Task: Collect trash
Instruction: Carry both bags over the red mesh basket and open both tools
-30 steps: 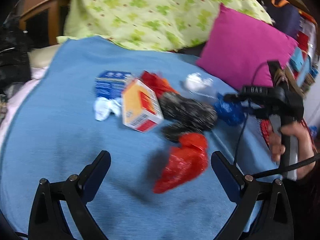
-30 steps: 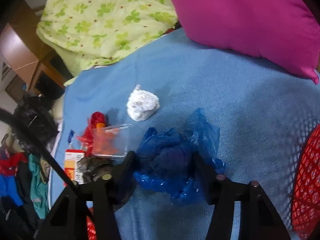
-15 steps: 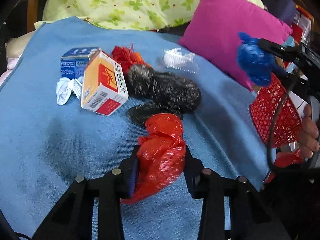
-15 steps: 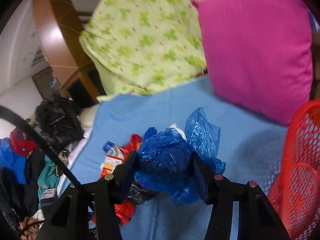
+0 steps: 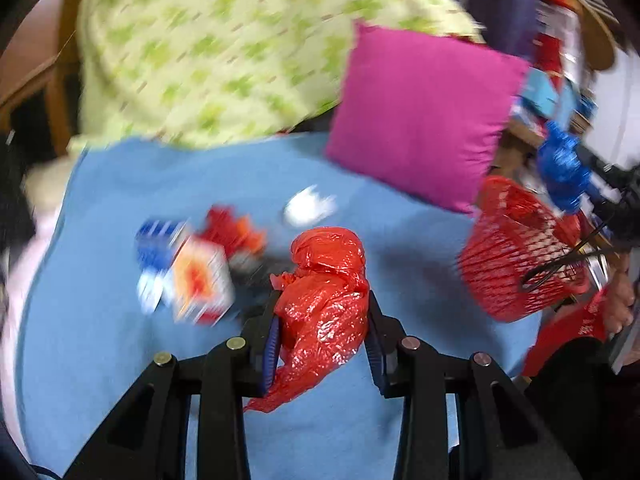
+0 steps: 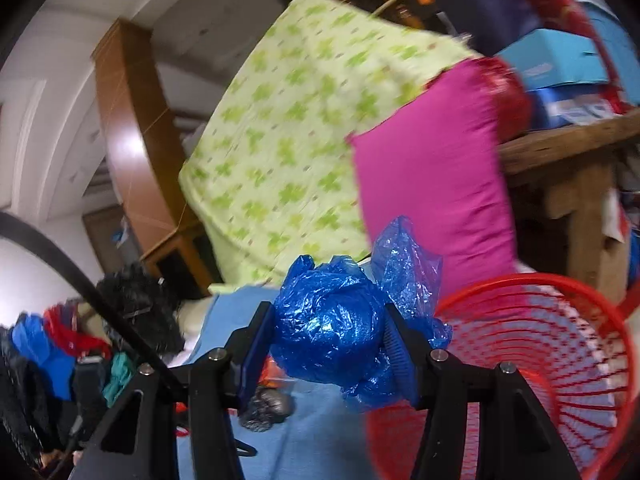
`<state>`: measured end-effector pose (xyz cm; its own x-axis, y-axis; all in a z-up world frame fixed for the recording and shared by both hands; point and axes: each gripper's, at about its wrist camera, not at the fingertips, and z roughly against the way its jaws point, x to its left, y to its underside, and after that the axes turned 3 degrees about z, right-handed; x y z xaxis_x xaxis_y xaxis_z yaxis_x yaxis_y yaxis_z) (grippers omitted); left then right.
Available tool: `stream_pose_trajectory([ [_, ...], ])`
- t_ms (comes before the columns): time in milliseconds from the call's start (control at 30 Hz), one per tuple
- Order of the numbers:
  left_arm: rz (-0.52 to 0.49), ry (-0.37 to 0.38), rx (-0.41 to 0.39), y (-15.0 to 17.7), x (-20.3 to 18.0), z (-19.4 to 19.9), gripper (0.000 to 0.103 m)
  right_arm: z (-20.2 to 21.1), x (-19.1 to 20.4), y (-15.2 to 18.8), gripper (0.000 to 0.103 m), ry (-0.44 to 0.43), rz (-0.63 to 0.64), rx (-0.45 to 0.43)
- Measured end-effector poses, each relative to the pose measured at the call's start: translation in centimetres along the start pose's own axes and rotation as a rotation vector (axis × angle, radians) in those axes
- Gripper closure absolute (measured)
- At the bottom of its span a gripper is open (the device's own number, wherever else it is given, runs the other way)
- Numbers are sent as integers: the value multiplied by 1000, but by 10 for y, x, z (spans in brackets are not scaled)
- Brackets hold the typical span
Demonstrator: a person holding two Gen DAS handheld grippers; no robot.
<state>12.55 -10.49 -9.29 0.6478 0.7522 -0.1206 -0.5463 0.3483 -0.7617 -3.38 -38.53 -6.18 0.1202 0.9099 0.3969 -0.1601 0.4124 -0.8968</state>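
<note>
Trash is held in both grippers. From the left wrist view, the left gripper (image 5: 322, 332) is clenched on a crumpled red plastic bag (image 5: 324, 304), its pads pressing the bag from both sides, a loose tail of plastic hanging below the fingers. Beyond it, on the blue blanket (image 5: 100, 340), lies the rest of the litter, all blurred: an orange and white carton (image 5: 200, 280), a blue and white pack (image 5: 158, 236) behind it, something red and orange (image 5: 232, 232), a white crumpled wad (image 5: 308, 206), and a dark lump, possibly a black bag (image 5: 250, 270), just beside the carton. A magenta pillow (image 5: 420, 120) leans against a green-patterned quilt (image 5: 220, 52) at the back. At the right edge stands a red mesh basket (image 5: 516, 260), and above its far rim the right gripper (image 5: 568, 178) carries a blue plastic bag (image 5: 560, 168); a hand (image 5: 620, 300) shows below it.

From the right wrist view, the right gripper (image 6: 330, 340) grasps the blue plastic bag (image 6: 332, 324) as a bunched ball between its pads, a flap sticking up on the right. The red mesh basket (image 6: 532, 344) sits just to the right and below, its open mouth facing the camera. The magenta pillow (image 6: 432, 192) and green-patterned quilt (image 6: 288, 140) stand behind, and a grey-black crumpled piece (image 6: 266, 406) lies on the blue blanket (image 6: 304, 440) under the fingers.
</note>
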Motion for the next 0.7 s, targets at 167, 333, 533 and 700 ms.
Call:
stream_pose_trajectory([
  [167,-114,118,-24,-42,-72,-4,64,46,-56,-7,44,75,-95,-46],
  [333,-168,227,-5,-78,-139,-27,63,65,-98,-9,44,112,-177,-18],
  [533,-227,276,57,-83,-197,-64,53,70,-126,-2,35,121,-242,23],
  [700,-244,235,92,-81,-213,-81,36,79,-140,4,30,116,-304,9],
])
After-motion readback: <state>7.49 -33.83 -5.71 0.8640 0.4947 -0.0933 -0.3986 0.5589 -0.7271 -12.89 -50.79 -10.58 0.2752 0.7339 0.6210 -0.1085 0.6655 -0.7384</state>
